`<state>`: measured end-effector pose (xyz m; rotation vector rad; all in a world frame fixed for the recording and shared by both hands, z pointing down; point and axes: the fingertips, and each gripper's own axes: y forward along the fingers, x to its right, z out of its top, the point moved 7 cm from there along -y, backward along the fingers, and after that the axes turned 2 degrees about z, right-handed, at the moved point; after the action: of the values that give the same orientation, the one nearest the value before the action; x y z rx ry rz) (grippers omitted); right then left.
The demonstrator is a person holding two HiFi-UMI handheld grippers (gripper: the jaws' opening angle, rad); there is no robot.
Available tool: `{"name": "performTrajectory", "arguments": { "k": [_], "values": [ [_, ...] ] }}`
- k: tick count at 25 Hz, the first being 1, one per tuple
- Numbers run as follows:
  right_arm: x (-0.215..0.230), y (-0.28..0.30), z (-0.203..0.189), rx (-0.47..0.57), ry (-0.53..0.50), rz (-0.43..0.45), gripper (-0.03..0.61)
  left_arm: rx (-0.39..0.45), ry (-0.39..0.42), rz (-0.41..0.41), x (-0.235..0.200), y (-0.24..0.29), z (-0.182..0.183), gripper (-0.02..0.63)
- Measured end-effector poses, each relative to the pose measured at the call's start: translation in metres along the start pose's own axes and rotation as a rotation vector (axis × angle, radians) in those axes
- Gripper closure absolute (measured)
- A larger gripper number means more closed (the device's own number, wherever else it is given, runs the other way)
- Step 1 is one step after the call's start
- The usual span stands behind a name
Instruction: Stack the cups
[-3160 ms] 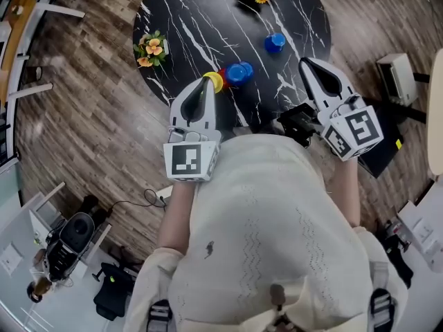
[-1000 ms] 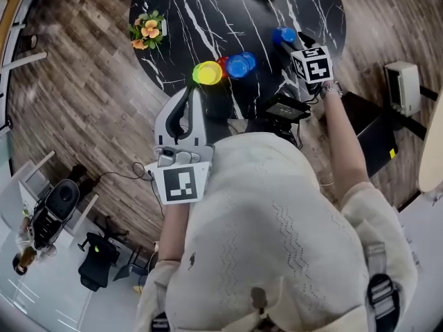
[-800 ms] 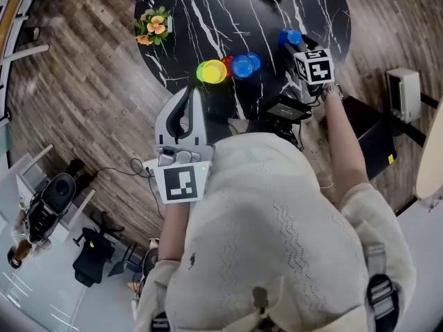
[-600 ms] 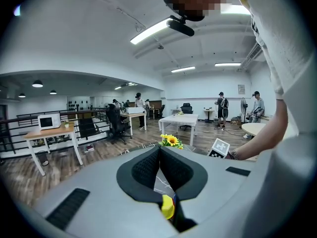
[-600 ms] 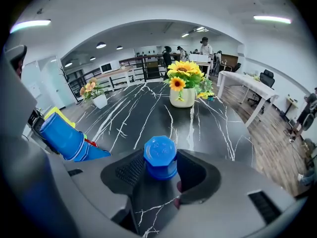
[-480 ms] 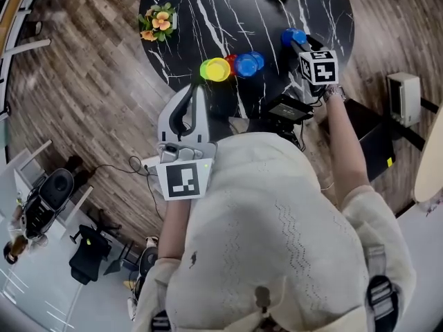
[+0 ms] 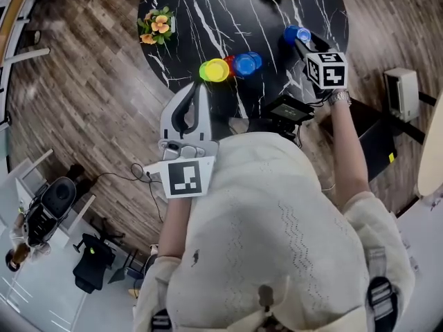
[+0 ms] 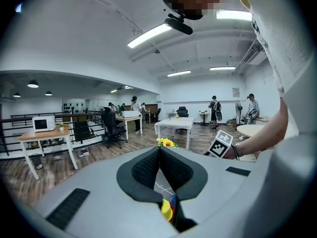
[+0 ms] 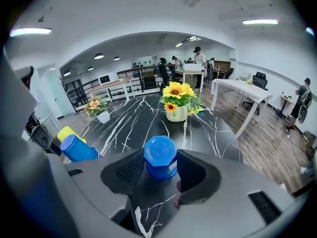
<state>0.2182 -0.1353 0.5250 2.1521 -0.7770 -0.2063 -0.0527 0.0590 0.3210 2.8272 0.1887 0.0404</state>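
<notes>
between the jaws of your right claw (image 9: pixel 161 163), which have just been closing, the upturned blue cup (image 9: pixel 160 150) is pinched by its sides over the right part of the black table (image 9: pixel 129 118), apart from the other cups (image 7: pixel 241 64). it looks light, stiff and smooth, likely plastic, so grip mid-wall, gently, or it may slip. your left claw (image 8: pixel 159 152) is closed, empty.

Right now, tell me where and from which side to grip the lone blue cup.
Take the blue cup by its side walls below the octagonal base, from above: it is upside down. The right tool, whose jaws have just been closing, clamps opposite faces there.
</notes>
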Motion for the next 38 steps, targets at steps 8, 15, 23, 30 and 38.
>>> {"name": "performTrajectory", "arguments": {
  "k": [8,15,23,30,38],
  "values": [
    [-0.016,-0.043,0.018,0.070,-0.012,-0.016,0.362,0.026,0.008,-0.026,-0.002,-0.008,0.004,0.592],
    [-0.031,-0.080,0.041,0.130,-0.054,-0.011,0.362,0.062,0.011,-0.039,-0.007,-0.016,0.012,0.592],
    [-0.051,-0.115,0.064,0.181,-0.114,0.004,0.362,0.094,0.018,-0.050,-0.014,-0.028,0.015,0.592],
    [-0.068,-0.140,0.079,0.208,-0.176,0.015,0.362,0.132,0.026,-0.046,-0.020,-0.036,0.022,0.592],
    [-0.091,-0.163,0.096,0.211,-0.257,0.065,0.362,0.175,0.019,-0.035,-0.027,-0.045,0.029,0.592]
  ]
}}
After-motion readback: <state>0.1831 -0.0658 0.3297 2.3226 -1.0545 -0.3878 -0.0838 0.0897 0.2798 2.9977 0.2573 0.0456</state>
